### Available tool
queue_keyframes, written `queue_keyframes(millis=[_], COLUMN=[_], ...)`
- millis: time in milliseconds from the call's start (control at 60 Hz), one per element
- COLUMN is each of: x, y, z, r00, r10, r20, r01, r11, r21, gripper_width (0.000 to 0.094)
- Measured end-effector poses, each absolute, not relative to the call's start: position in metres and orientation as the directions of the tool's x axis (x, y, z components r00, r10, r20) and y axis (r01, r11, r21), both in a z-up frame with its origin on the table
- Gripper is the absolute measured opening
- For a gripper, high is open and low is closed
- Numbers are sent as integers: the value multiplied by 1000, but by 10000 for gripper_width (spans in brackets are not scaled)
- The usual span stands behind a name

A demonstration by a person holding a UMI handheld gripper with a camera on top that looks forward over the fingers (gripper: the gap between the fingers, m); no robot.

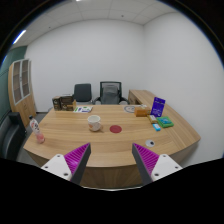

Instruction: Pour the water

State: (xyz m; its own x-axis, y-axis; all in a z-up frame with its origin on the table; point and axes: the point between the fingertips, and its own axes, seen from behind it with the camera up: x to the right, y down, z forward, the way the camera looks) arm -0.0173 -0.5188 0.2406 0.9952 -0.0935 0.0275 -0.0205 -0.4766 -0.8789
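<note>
White cup (94, 122) upright on the wooden surface (110, 140), well beyond the fingers (110, 160) and slightly left of their midline. Fingers spread wide, grasping nothing. Red coaster (116, 129) just right of cup.

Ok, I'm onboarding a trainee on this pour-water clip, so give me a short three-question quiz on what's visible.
1. True or false: the gripper is shut on the cup.
2. What lies nearest beside the cup on the table? A) a red coaster B) a laptop C) a kettle
3. Fill in: behind the table stand two office ____.

Key:
1. False: the fingers are open and hold nothing, and the cup stands well beyond them.
2. A
3. chairs
</note>
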Motion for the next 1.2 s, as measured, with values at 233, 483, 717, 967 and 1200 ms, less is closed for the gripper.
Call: queue_keyframes(millis=[233, 483, 717, 967, 1200], x=[-45, -138, -287, -453, -503], y=[-512, -513, -494, -420, -325], z=[211, 168, 134, 116, 101], r00=[997, 1000, 1000, 994, 998], r10=[-76, -23, 8, 80, 57], r20=[19, 21, -17, -74, -17], r01=[-23, 4, -9, -26, 6], r11=[-518, -565, -570, -488, -382], r21=[-855, -825, -821, -872, -924], gripper_width=[859, 857, 856, 858, 829])
